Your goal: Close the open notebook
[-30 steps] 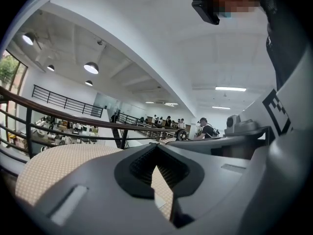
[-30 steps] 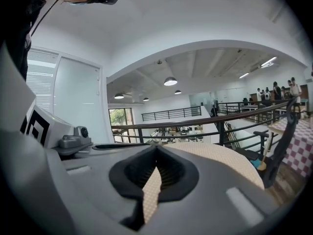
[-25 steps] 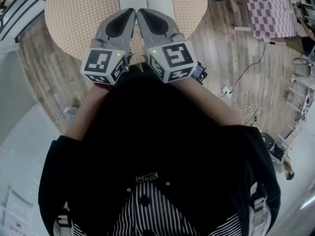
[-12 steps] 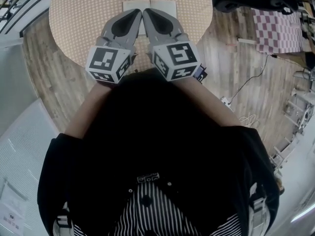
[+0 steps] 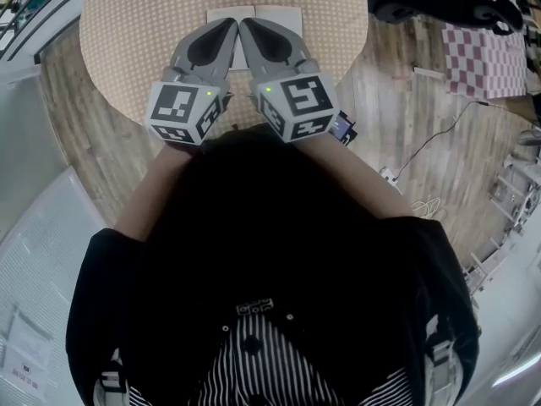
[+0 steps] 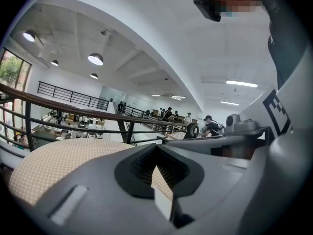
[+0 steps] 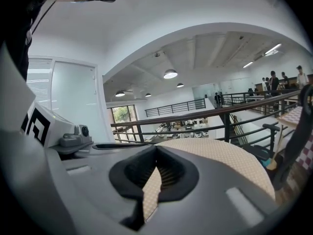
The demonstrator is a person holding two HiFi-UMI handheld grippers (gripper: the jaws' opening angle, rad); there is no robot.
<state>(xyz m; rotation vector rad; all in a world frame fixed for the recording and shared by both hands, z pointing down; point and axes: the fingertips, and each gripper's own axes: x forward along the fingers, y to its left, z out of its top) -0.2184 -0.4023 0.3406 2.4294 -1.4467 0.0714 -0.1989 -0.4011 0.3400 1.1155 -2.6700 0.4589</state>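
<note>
Lying open and flat on the round table (image 5: 118,49), the notebook (image 5: 275,13) sits well in from the near edge. Its white pages face up, and its near part is hidden under the two grippers. The left gripper (image 5: 226,30) and the right gripper (image 5: 250,30) hover side by side above it, tips close to each other. Each has its jaws pressed together with nothing between them, and the dotted tablecloth (image 7: 230,160) shows beyond them.
</note>
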